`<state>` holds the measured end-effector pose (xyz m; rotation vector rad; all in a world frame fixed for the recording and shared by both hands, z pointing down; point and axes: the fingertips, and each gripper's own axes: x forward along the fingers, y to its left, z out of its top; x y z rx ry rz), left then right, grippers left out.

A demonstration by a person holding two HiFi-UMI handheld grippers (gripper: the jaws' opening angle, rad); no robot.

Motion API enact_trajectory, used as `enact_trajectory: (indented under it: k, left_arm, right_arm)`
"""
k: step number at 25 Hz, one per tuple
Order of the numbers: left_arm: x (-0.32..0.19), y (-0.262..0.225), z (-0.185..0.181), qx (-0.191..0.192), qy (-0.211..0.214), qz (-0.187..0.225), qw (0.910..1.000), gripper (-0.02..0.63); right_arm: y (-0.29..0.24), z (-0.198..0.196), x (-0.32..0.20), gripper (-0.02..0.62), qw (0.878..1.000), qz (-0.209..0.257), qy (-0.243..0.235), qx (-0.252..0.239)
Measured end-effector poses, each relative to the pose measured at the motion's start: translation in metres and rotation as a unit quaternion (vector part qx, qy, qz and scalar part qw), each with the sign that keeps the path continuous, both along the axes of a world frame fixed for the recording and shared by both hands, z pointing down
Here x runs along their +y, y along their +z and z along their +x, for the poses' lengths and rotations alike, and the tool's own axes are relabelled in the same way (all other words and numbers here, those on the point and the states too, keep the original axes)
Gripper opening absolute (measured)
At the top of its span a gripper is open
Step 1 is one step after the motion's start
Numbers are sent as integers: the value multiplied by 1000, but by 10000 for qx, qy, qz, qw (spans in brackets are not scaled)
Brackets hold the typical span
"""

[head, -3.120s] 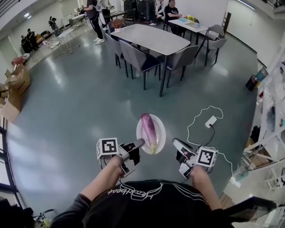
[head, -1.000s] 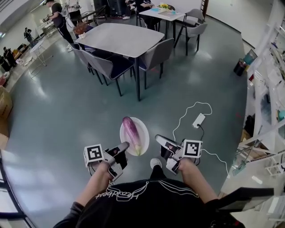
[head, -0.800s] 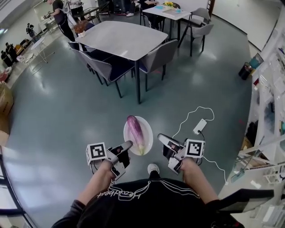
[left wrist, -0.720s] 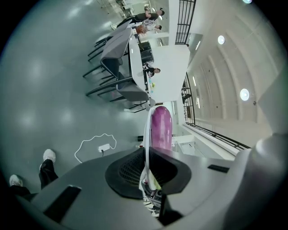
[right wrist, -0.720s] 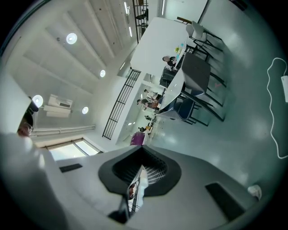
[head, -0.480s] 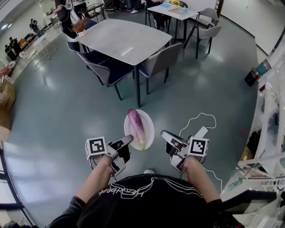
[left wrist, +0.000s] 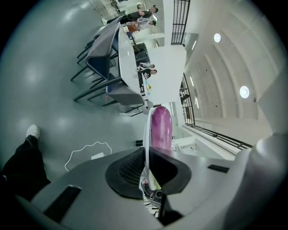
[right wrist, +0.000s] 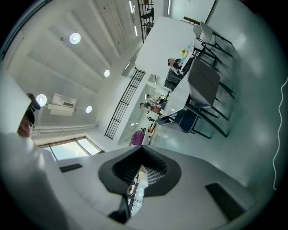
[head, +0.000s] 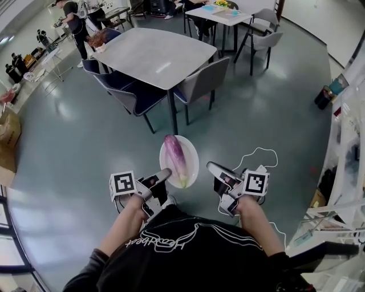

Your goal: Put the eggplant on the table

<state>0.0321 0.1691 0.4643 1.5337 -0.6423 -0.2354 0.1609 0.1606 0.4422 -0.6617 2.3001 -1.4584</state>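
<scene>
A purple eggplant (head: 175,156) lies on a white plate (head: 191,154) held in the air over the grey floor. My left gripper (head: 162,174) is shut on the plate's near rim. The left gripper view shows the plate rim (left wrist: 146,134) edge-on between the jaws of the left gripper (left wrist: 146,155), with the eggplant (left wrist: 160,128) beyond. My right gripper (head: 215,167) hangs just right of the plate, apart from it, jaws closed on nothing. In the right gripper view the right gripper (right wrist: 141,148) points past the eggplant (right wrist: 136,138). A grey table (head: 154,48) stands ahead.
Grey and blue chairs (head: 202,74) ring the table. A white cable with an adapter (head: 259,157) lies on the floor by my right gripper. Shelving (head: 348,171) lines the right side. A second table (head: 222,12) and several people are farther off.
The person has walked toward the grey table, which now sits nearer in view. The plate with the eggplant stays in the left gripper; the right gripper keeps its place beside it.
</scene>
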Motion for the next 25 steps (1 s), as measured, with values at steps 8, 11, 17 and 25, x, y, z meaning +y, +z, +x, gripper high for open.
enact_trajectory:
  k: [8, 11, 17, 25]
  left_arm:
    - [-55, 13, 1, 19, 231, -66, 9997, 26]
    - [-96, 19, -5, 58, 250, -153, 9996, 26]
    - [-178, 33, -24, 146, 274, -280, 9991, 26]
    - [-348, 38, -78, 1, 369, -381, 9986, 26]
  right_arm:
    - [7, -2, -51, 5, 9999, -4, 160, -20]
    - [12, -6, -89, 5, 9997, -73, 223, -31]
    - [23, -19, -171, 5, 9994, -151, 288, 100]
    - [25, -75, -346, 5, 9990, -344, 278, 78]
